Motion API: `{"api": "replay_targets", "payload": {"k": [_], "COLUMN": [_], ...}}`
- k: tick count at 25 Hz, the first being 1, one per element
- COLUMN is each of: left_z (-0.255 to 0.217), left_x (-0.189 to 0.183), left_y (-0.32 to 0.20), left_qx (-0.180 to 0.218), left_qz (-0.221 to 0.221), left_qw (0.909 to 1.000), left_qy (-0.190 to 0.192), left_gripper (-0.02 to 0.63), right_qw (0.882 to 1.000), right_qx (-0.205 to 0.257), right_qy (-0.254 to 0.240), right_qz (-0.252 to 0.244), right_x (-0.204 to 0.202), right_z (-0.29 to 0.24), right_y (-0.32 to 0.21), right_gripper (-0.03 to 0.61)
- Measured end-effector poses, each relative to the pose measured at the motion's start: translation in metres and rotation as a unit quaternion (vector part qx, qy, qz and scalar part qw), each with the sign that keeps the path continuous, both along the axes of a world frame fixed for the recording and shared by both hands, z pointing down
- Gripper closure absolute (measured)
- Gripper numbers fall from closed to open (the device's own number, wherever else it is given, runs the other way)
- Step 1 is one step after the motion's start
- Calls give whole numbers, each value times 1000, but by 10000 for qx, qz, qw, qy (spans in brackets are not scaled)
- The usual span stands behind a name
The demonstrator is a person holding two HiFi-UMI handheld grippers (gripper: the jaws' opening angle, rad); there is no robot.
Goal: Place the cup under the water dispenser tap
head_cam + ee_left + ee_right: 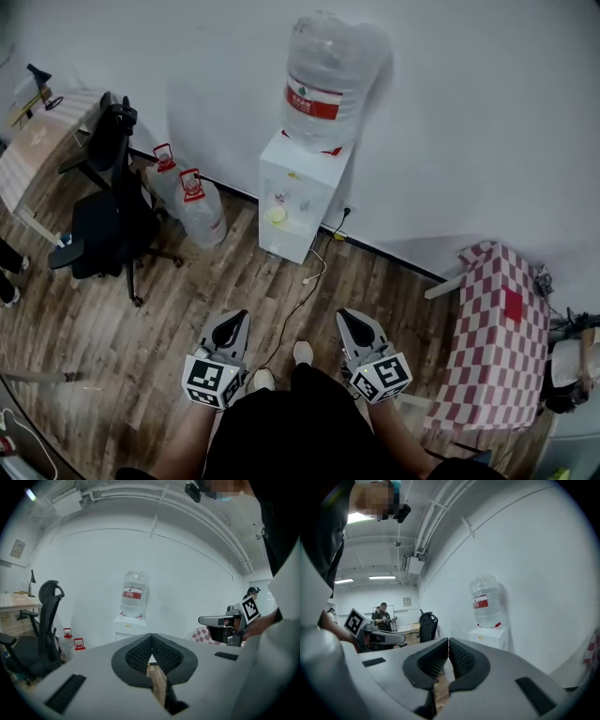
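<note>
The white water dispenser (298, 195) stands against the wall with a big clear bottle (323, 80) on top. A small yellowish thing (275, 215) sits in its tap recess; I cannot tell whether it is the cup. Both grippers hover over the wooden floor, well short of the dispenser. My left gripper (240, 319) has its jaws together with nothing between them (151, 637). My right gripper (344, 319) is likewise shut and empty (448, 642). Both gripper views show the dispenser (129, 626) (490, 637) ahead, at a distance.
A black office chair (108, 206) and two water jugs with red caps (192, 202) stand left of the dispenser. A red-checked table (497, 337) is at the right, a wooden desk (42, 141) at far left. A cable (305, 281) runs across the floor. A person (383, 616) stands far off.
</note>
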State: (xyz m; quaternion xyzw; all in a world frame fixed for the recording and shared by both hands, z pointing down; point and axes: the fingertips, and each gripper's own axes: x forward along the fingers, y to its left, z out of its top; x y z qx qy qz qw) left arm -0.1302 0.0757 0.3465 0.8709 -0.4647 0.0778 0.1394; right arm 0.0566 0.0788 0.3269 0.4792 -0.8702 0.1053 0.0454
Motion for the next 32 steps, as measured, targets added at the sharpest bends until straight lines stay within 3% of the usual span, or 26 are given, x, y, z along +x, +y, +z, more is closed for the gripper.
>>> {"api": "replay_targets", "payload": {"k": [10, 22, 32], "left_z": [-9, -19, -20], "left_x": [0, 48, 71], "left_y": [9, -4, -10], "left_qx": [146, 153, 120], "left_qz": [-233, -437, -358], "left_qw": [9996, 9988, 9989], "left_qy": [-70, -141, -276], "left_gripper": [600, 600, 600], "right_qw": [9997, 9989, 9986], "right_qx": [90, 48, -7], "right_qy": [-102, 67, 3], "right_qz": [-190, -455, -538], "right_x": [3, 44, 56], "right_z": [-9, -12, -6], "right_y": [8, -13, -20], "right_gripper": [557, 557, 557]}}
